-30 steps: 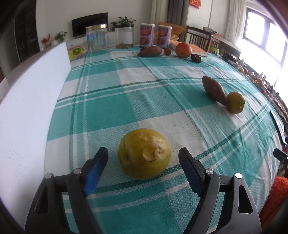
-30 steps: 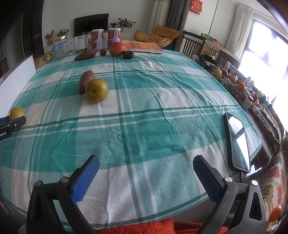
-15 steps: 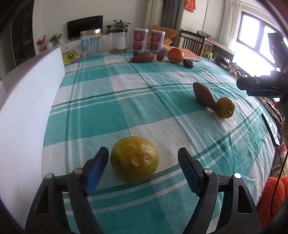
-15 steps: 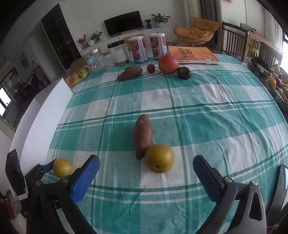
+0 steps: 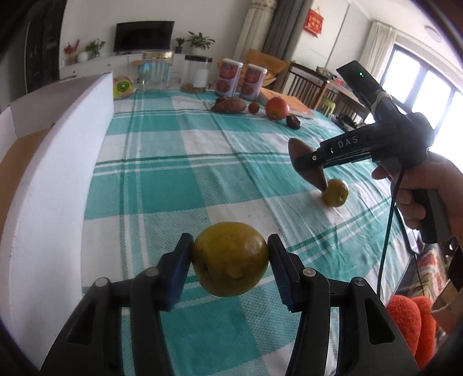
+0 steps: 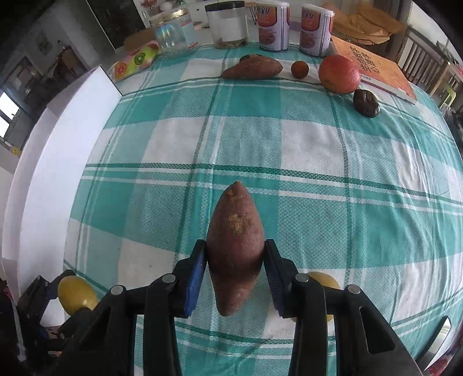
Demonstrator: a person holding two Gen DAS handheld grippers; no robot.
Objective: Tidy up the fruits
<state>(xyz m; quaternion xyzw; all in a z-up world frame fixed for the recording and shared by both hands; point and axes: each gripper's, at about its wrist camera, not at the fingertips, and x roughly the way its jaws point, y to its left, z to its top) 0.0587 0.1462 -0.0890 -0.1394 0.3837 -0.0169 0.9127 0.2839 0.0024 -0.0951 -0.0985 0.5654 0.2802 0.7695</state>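
The left gripper [image 5: 230,257] closes its blue pads on a yellow-green pear [image 5: 230,259], lifted above the teal checked tablecloth [image 5: 162,185]. The right gripper [image 6: 235,269] closes around a sweet potato [image 6: 235,245]; a second pear [image 5: 335,192] lies just behind it. At eleven o'clock a white foam board [image 5: 55,173] edges the table. Toward twelve o'clock sit another sweet potato [image 6: 252,68], a small orange fruit [image 6: 299,69], a red apple [image 6: 340,74], a dark fruit [image 6: 366,103], two cans [image 6: 292,24], jars [image 6: 202,29] and an orange book [image 6: 382,72]. The right tool's body reads "DAS".

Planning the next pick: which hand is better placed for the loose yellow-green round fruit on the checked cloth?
Right, probably: the loose yellow-green round fruit lies just beside the right gripper, though its jaws are closing on the reddish-brown sweet potato.
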